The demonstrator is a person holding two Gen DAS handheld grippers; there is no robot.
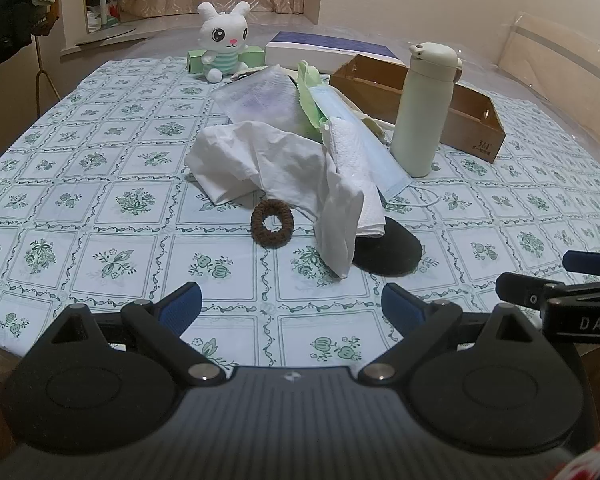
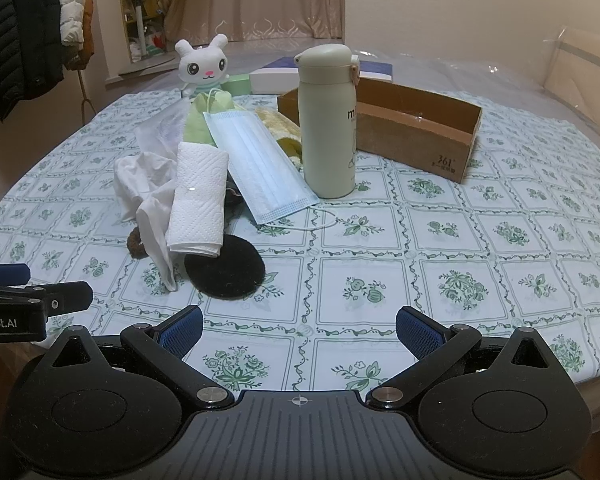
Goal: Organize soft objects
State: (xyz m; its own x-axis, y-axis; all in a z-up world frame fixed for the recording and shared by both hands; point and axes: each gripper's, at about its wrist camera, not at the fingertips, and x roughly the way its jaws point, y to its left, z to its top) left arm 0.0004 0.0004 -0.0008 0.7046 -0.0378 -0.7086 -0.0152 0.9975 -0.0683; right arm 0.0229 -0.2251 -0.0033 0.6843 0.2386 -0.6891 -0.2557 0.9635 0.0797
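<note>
Soft objects lie heaped near the middle of the patterned tablecloth (image 2: 440,292), just left of the upright cream bottle (image 2: 329,120) and in front of the open cardboard box (image 2: 416,136): a crumpled white cloth (image 1: 260,160), a folded paper towel (image 2: 199,196) resting on it, a blue face mask (image 2: 260,164) leaning against the bottle's foot, a dark round pad (image 2: 228,272) half under the towel, and a brown hair tie (image 1: 272,222) lying apart on the near side. A plush rabbit (image 1: 222,40) sits at the far edge. All look light and limp; they will sag and drag neighbours along when lifted. The hair tie, being free and springy, seems easiest, pinched across its ring. The towel is best taken at its near folded edge, the mask by its pleated body rather than its thin loop. The flat pad gives little to grip and may need an edge lifted. The left gripper (image 1: 292,310) and the right gripper (image 2: 300,330) both hover above the near cloth, fingers spread wide, holding nothing.
</note>
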